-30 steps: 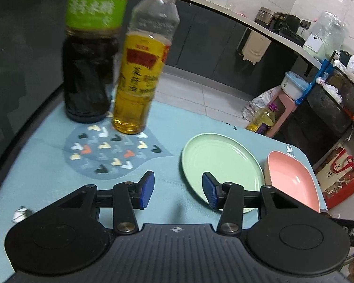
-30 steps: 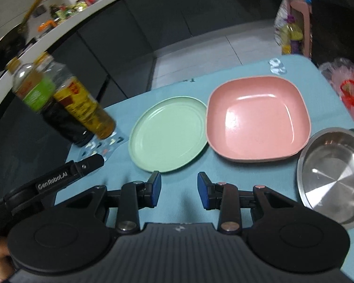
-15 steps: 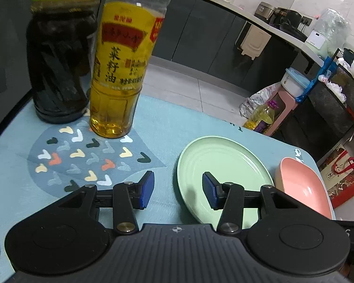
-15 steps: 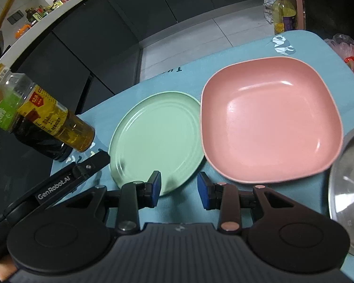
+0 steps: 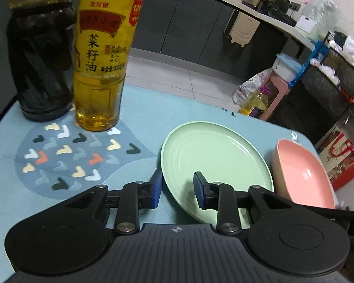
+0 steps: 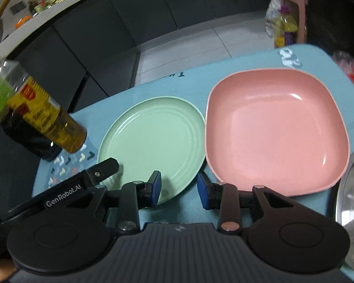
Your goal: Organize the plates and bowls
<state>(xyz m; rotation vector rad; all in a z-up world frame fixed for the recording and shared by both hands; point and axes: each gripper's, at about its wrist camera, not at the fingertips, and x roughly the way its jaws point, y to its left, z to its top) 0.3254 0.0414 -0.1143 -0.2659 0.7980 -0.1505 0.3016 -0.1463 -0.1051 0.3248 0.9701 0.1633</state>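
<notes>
Your left claw (image 5: 177, 192) is wide open and holds nothing. It has come closer to the green plate (image 5: 214, 162) than a moment ago, and now its two tips sit on either side of the plate's near left rim. That looks like you are getting ready to grab the plate.

Your right claw (image 6: 179, 190) is wide open and empty too. It has also moved in. One tip hangs over the green plate (image 6: 151, 139) and the other points at the gap beside the pink dish (image 6: 276, 129). I cannot tell if any tip touches a rim.

The green plate lies flat on the blue tabletop (image 5: 141, 103). The pink dish sits just to its right, very near or touching. Past the green plate, to the left, stand the oil bottle (image 5: 101, 70) and the dark bottle (image 5: 40, 66).

The steel bowl (image 6: 351, 200) is cut off at the right edge, so you only see part of it. The bottle tops are cut off too, and the far counter is blurry.
</notes>
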